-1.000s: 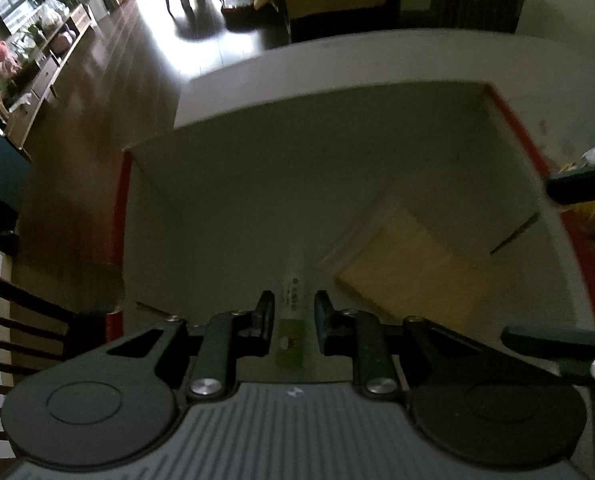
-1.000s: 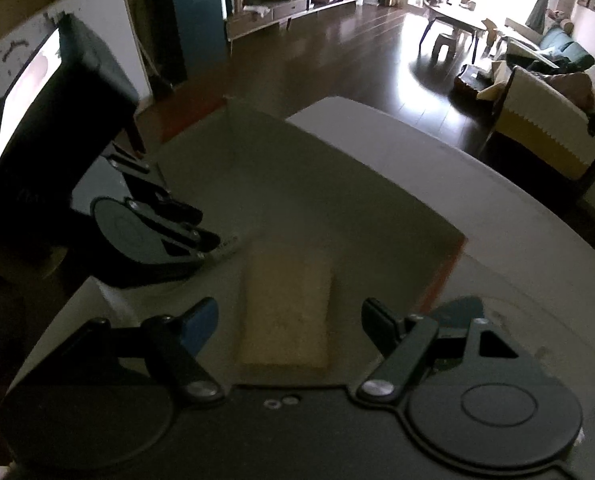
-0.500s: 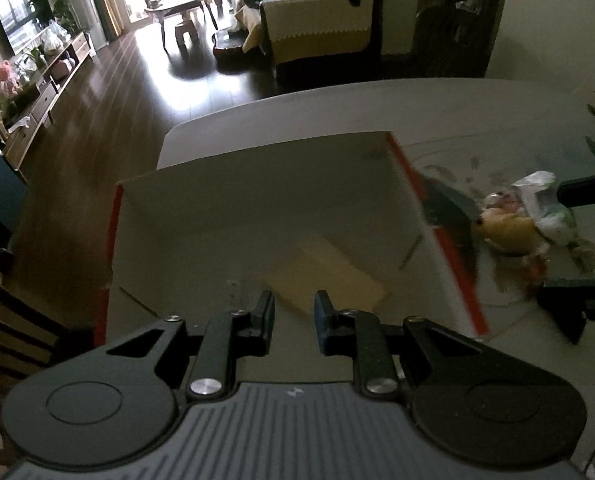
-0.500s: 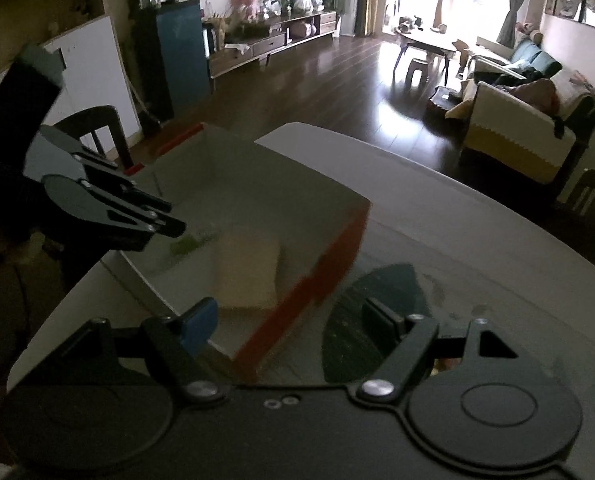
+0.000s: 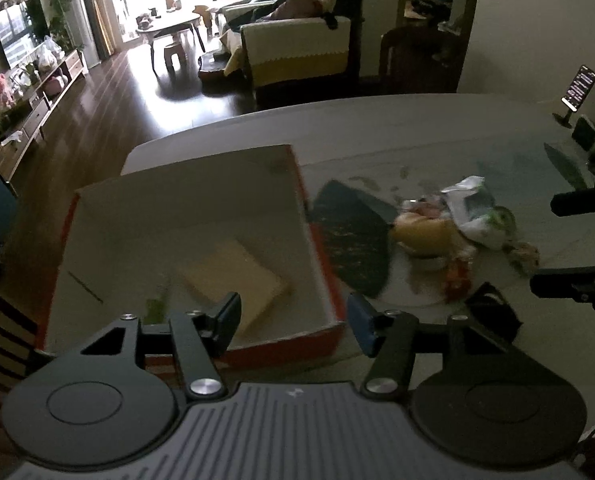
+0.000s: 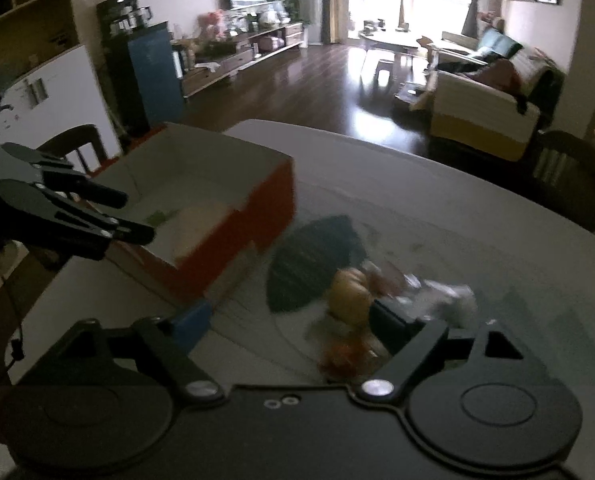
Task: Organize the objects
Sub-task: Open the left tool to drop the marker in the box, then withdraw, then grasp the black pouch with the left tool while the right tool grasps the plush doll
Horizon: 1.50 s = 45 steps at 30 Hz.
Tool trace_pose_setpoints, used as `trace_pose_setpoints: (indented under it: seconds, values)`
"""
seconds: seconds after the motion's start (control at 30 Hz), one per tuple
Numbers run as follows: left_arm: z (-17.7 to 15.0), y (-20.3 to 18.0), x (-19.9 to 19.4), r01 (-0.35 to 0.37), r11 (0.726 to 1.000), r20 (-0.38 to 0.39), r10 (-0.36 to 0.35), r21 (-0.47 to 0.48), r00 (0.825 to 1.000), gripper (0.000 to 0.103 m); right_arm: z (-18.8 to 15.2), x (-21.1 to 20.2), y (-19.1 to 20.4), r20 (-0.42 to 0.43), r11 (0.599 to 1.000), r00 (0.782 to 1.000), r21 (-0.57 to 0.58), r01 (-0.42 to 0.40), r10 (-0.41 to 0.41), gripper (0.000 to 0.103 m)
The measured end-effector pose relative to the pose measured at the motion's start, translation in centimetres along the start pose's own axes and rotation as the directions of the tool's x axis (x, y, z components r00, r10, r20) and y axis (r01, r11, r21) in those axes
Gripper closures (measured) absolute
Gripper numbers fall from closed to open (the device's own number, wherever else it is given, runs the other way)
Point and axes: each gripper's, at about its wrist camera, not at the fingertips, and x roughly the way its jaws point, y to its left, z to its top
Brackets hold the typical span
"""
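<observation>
A second ago our left gripper (image 5: 293, 320) was pinching a small green tube low inside the red-sided cardboard box (image 5: 321, 264); now its jaws are wide and empty above the box's near edge, and the green tube (image 5: 155, 306) lies beside the pale yellow flat pad (image 5: 233, 272), so we judge that item stowed. Our right gripper (image 6: 293, 328), jaws wide and empty, has swung over the heap of small toys and wrappers (image 5: 457, 228) right of the box. The grey round table (image 5: 377, 128) stands in a dim living room, with a dark leaf-shaped mat (image 5: 353, 236) between box and heap.
</observation>
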Motion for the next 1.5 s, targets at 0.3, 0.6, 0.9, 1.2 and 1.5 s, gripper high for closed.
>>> trace_pose_setpoints:
  seconds: [0.3,0.6,0.9,1.2,1.5]
  values:
    - [-1.1,-6.4,0.8,0.031,1.0,0.032,-0.031,0.002,0.999,0.023,-4.6,-1.5,-4.8,-0.008,0.994,0.997,0.077,0.079,-0.078,0.002]
    - [-2.3,-13.0,4.3,0.082,0.996,-0.002,-0.082,0.027,0.997,0.017,-8.3,-1.1,-9.9,-0.058,0.971,0.984,0.167,0.173,-0.166,0.001]
    - [-3.2,-18.2,8.5,0.118,0.992,-0.06,-0.115,0.046,0.992,0.0,-9.8,0.7,-13.3,-0.097,0.96,0.978,0.195,0.201,-0.185,0.002]
    - [-3.1,-20.1,12.0,0.089,0.996,-0.113,-0.091,-0.022,0.989,0.0,-10.2,4.4,-15.0,-0.154,0.968,0.973,0.153,0.197,-0.174,0.005]
    - [-3.8,-21.2,14.4,0.055,0.995,-0.151,-0.067,-0.08,0.986,0.0,-10.1,7.9,-15.3,-0.208,0.978,0.967,0.111,0.175,-0.149,0.01]
